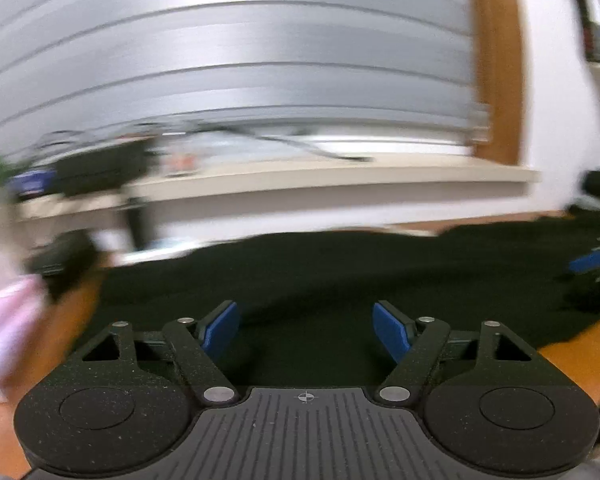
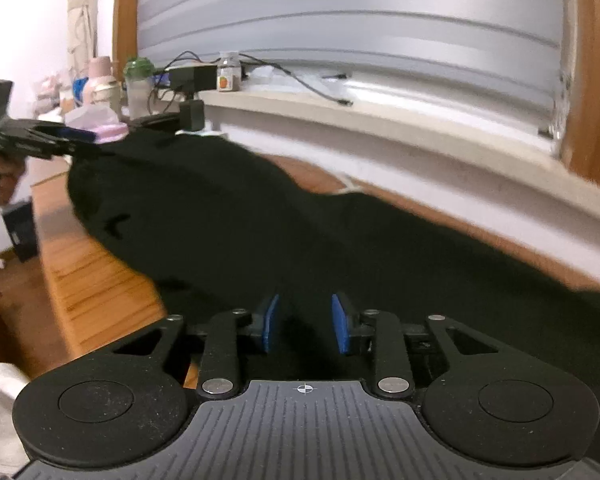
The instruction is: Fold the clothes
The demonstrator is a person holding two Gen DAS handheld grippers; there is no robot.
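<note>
Two grippers level over black garment (image 2: 260, 220), left gripper (image 1: 306, 330) spread wide, right gripper (image 2: 305, 328) parted, empty

Both my wrist cams sit low and close over the black garment (image 1: 320, 276), facing the window ledge (image 2: 380, 124); both catch that cloth and ledge.

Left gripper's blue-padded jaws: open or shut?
Open. The left gripper shows its blue pads wide apart, with only the black garment visible between them.
</note>
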